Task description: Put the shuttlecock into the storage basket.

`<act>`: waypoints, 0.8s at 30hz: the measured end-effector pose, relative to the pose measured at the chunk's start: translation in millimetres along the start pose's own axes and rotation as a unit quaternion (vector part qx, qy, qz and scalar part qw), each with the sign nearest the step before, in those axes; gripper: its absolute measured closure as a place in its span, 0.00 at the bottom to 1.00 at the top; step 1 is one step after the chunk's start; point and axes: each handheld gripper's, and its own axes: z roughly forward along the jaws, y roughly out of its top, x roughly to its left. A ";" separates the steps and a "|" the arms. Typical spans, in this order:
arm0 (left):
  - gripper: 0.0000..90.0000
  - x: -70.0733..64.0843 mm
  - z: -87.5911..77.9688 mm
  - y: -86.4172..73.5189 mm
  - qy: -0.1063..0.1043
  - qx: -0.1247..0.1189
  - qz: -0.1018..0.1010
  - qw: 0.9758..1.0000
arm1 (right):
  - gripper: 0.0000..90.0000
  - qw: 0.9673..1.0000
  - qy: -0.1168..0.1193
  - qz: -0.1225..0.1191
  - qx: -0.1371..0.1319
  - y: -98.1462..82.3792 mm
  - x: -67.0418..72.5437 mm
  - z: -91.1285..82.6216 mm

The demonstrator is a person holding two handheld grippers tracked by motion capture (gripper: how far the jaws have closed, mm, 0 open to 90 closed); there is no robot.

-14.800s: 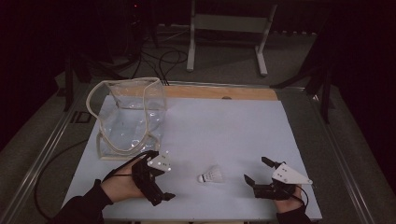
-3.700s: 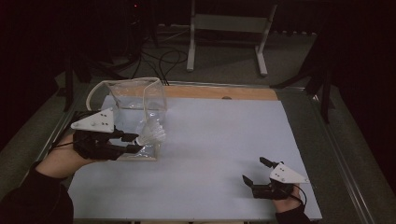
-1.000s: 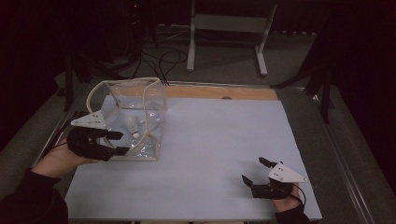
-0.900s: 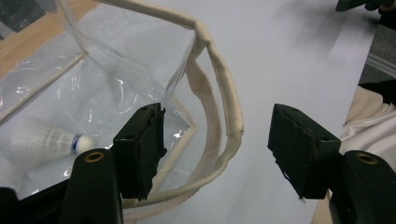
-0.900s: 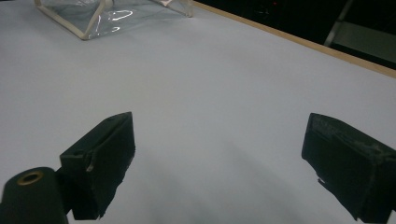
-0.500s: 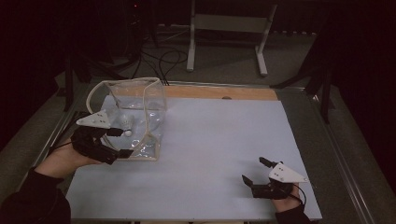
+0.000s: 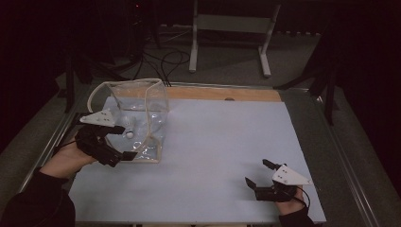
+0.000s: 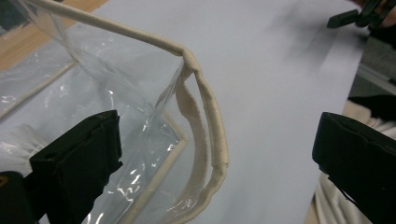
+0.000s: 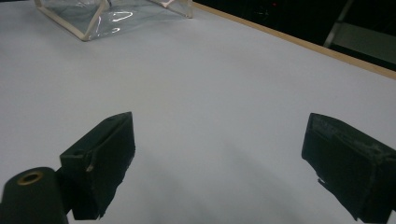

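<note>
Shuttlecock (image 7: 129, 135) lay inside clear bag (image 7: 142, 113); left hand-held gripper (image 7: 124, 142), jaws just opened, empty, could snag its rim.

There is one clear plastic bag (image 7: 137, 118) with cream piping, standing open at the left of the one pale bench (image 7: 227, 151). Inside the bag lies one small white shuttlecock (image 7: 128, 132). Two grippers are at work: one left gripper (image 7: 125, 142) at the bag's rim and one right gripper (image 7: 257, 172) over bare bench. Behind the bench stands one metal stand (image 7: 231, 28).
</note>
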 end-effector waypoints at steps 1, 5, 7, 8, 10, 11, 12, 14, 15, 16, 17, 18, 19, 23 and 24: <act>0.01 -0.8 0.3 0.5 0.003 0.000 0.001 1.000 | 0.11 1.000 0.000 -0.002 -0.001 -0.1 -0.1 0.2; 0.01 -1.5 -0.1 2.9 0.010 -0.004 -0.001 1.000 | 0.11 1.000 0.001 0.001 0.001 0.1 0.3 0.3; 0.01 -2.6 0.6 3.7 0.011 -0.004 0.000 1.000 | 0.11 1.000 0.002 0.001 0.001 0.1 0.2 0.3; 0.01 -3.3 0.9 4.4 0.012 -0.003 0.002 1.000 | 0.11 1.000 0.001 0.001 0.001 0.0 0.0 0.3; 0.01 -4.7 1.2 5.9 0.015 -0.002 0.005 1.000 | 0.11 1.000 0.001 0.001 0.001 0.0 -0.1 0.3; 0.01 -5.4 1.2 6.7 0.013 -0.003 0.007 1.000 | 0.11 1.000 0.002 0.001 0.000 -0.1 -0.1 0.5; 0.01 -6.2 0.9 7.7 0.012 -0.006 0.008 1.000 | 0.11 1.000 0.002 0.002 0.000 -0.2 0.0 0.5; 0.01 -8.0 0.5 9.4 0.013 -0.008 0.013 1.000 | 0.11 1.000 0.001 0.001 0.000 -0.2 -0.2 0.6; 0.01 -9.0 0.5 10.3 0.014 -0.009 0.015 1.000 | 0.11 1.000 0.001 0.002 -0.001 -0.2 -0.1 0.7; 0.01 -9.0 0.5 10.3 0.014 -0.009 0.015 1.000 | 0.11 1.000 0.001 0.002 -0.001 -0.2 -0.1 0.7; 0.01 -10.8 0.5 11.9 0.013 -0.014 0.018 1.000 | 0.11 1.000 0.000 0.002 -0.001 -0.4 0.0 0.8; 0.01 -11.5 0.5 12.5 0.010 -0.016 0.019 1.000 | 0.11 1.000 -0.001 0.001 -0.001 -0.5 -0.1 0.9; 0.01 -12.1 0.9 13.1 0.011 -0.016 0.021 1.000 | 0.11 1.000 0.000 0.003 -0.001 -0.4 0.0 0.8; 0.01 -13.0 2.3 14.7 0.010 -0.019 0.022 1.000 | 0.11 1.000 0.001 0.001 0.001 -0.4 -0.1 0.9; 0.01 -13.7 3.3 15.8 0.007 -0.021 0.024 0.999 | 0.11 1.000 0.001 0.000 0.001 -0.3 -0.3 0.8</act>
